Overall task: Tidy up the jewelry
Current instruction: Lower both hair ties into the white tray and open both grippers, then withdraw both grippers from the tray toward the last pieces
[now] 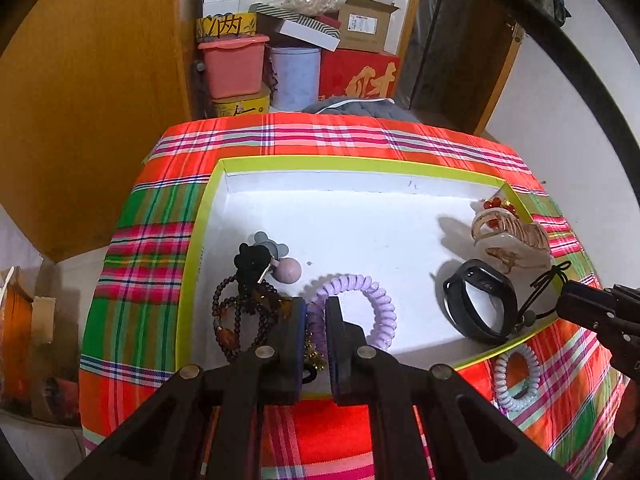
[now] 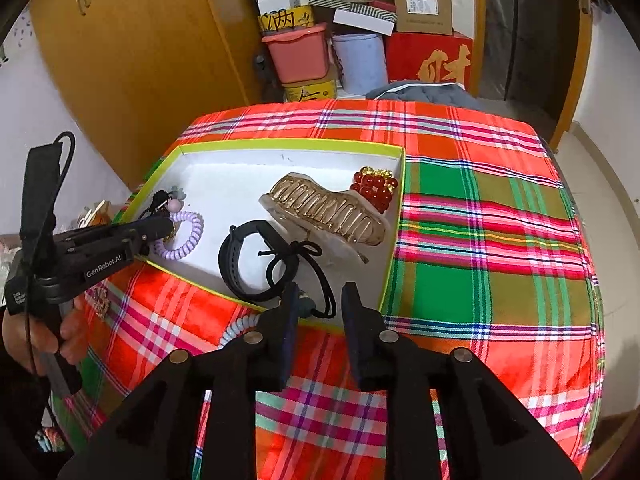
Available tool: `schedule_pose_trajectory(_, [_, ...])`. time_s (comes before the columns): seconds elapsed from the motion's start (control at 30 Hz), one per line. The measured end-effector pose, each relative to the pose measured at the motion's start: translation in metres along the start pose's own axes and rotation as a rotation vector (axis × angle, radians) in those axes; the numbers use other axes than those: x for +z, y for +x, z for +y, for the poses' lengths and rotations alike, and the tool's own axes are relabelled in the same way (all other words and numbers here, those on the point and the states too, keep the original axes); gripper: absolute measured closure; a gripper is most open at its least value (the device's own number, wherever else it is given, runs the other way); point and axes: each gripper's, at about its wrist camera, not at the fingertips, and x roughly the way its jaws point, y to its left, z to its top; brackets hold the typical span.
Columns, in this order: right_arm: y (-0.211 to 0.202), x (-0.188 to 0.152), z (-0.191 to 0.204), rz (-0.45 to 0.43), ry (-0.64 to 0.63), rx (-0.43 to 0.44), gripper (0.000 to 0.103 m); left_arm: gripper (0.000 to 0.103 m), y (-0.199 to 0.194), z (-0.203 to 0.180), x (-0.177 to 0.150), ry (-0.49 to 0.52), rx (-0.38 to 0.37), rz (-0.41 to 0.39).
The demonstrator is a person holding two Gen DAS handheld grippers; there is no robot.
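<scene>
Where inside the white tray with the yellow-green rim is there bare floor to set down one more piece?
The white tray with the yellow-green rim is bare along its far wall and in the middle, between the purple spiral hair tie and the black wristband. Crowded: the near-left corner around the dark bead bracelets, and the right side by the gold hair claw clip.

Showing in the tray (image 1: 208, 216): one purple coil hair tie (image 1: 376, 304), one black wristband (image 1: 480, 304), one hair claw (image 2: 328, 208), one red bead bracelet (image 2: 376, 190); one pale coil hair tie (image 1: 516, 376) lying on the cloth (image 2: 480, 220).
</scene>
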Motion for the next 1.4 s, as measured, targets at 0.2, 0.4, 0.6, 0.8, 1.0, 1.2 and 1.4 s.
schedule_pose_trajectory(0.2, [-0.012, -0.002, 0.004, -0.025, -0.001, -0.003, 0.078, 0.093, -0.012, -0.001, 0.001, -0.001, -0.012, -0.007])
schedule_pose_trajectory(0.4, [-0.025, -0.008, 0.005, -0.037, 0.011, 0.001, 0.077, 0.093, -0.035, 0.002, -0.006, -0.021, -0.016, -0.028])
schedule_pose_trajectory(0.6, [-0.032, -0.021, 0.01, -0.026, 0.018, 0.015, 0.078, 0.093, -0.061, 0.003, -0.023, -0.037, 0.0, -0.041])
schedule_pose_trajectory(0.8, [-0.04, -0.036, 0.018, -0.014, 0.02, 0.033, 0.077, 0.093, -0.085, 0.002, -0.044, -0.061, 0.015, -0.049])
schedule_pose_trajectory(1.0, [-0.045, -0.051, 0.024, 0.006, 0.013, 0.043, 0.077, 0.093, -0.1, 0.004, -0.063, -0.076, 0.023, -0.052])
schedule_pose_trajectory(1.2, [-0.048, -0.062, 0.03, 0.02, 0.01, 0.049, 0.077, 0.093, -0.111, 0.007, -0.082, -0.087, 0.035, -0.05])
schedule_pose_trajectory(1.4, [-0.047, -0.068, 0.035, 0.034, 0.01, 0.049, 0.077, 0.093, -0.117, 0.018, -0.099, -0.114, 0.035, -0.047])
